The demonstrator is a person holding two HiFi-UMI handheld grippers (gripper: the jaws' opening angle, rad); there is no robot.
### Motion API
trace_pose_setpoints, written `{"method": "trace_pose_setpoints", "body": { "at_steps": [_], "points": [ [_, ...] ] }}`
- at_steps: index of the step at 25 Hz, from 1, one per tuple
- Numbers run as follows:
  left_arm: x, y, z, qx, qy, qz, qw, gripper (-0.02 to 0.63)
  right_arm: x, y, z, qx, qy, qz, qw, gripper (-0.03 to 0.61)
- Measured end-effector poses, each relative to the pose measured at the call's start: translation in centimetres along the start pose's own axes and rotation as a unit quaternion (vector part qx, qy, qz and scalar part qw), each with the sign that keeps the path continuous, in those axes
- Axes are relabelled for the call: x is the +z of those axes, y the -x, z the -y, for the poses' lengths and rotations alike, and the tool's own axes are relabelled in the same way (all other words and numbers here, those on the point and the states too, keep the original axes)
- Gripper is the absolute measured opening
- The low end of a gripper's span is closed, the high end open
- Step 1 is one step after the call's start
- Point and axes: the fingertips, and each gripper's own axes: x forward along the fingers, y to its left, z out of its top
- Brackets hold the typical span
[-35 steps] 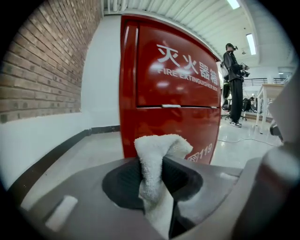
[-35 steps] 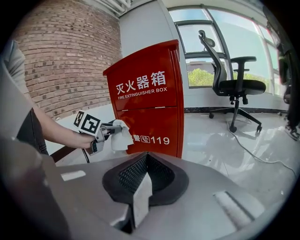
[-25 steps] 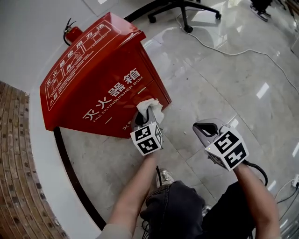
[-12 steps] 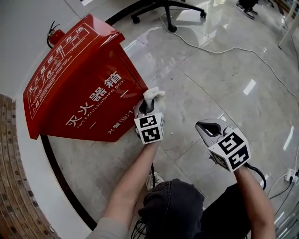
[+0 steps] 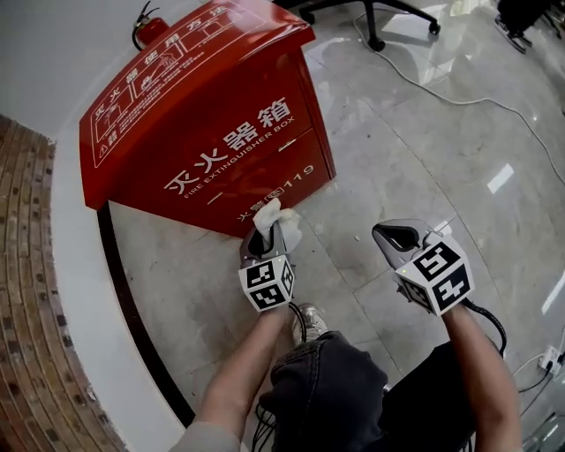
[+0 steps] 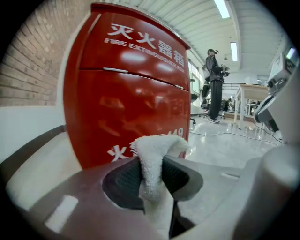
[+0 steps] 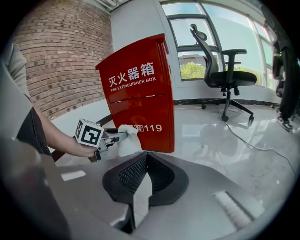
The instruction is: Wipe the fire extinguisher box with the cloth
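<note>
Two grippers are in use, one in each of the person's hands.

1. Brick wall [image 5: 26,291]: runs along the 9 o'clock edge of the head view, with a pale curved base band beside it.
2. Fire extinguisher box [image 5: 212,115]: red, standing on the glossy tiled floor [image 5: 397,168] at 11 o'clock from the person. Its sloped top carries white diagrams and its front face white lettering with the number 119 low down. The head of a red extinguisher [image 5: 152,26] shows behind the box at 12 o'clock.
3. Left gripper [image 5: 267,231]: clenched on the cloth [image 5: 275,221]. In the left gripper view the white terry cloth is pinched between the two ribbed pads, and its folded end sticks out ahead of the jaws. The gripper points to 12 o'clock at the box, and the cloth end meets the bottom of the front face, just left of the 119 print.
4. Right gripper [image 5: 397,238]: held at 3 o'clock from the left gripper, well apart from the box, above bare floor. Its own view shows the jaws closed together with nothing between them.
5. Office chair [image 7: 225,75]: stands at 1 o'clock beyond the box, near the windows. A white cable [image 5: 459,97] trails across the floor at 2 o'clock.
</note>
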Motion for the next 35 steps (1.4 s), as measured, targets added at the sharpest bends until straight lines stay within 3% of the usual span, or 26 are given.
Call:
{"method": "trace_pose_setpoints", "body": {
  "at_steps": [3,7,14,20,27,35],
  "points": [
    [-2.0,2.1,-5.1,0.068,0.055,-0.007,0.9961,0.1,0.8,-1.3,-1.4,0.019,0.012,0.0,1.0,0.025],
    [-4.4,3.3,-9.7,0.143,0.124,-0.016,0.9817,0.098,0.9,-2.0,-2.1,0.031,0.019,-0.006,0.999,0.025],
    [-6.5,1.0,-11.2,0.198,0.186,-0.029,0.962,0.098,-0.1,-1.5,-0.7,0.016,0.009,-0.013,1.0,0.025],
    [-6.7,-2.1,-7.4,0.17,0.184,-0.047,0.9671,0.097,-1.0,-0.3,0.7,-0.002,0.006,-0.024,1.0,0.025],
    [-4.4,-6.0,-0.5,0.083,0.169,-0.037,0.9813,0.098,-2.1,1.3,2.0,-0.026,-0.005,-0.034,0.999,0.025],
    [-0.8,-10.8,7.8,0.004,0.156,-0.029,0.9874,0.098,-3.0,4.1,4.0,-0.064,-0.011,-0.038,0.997,0.025]
  ]
}}
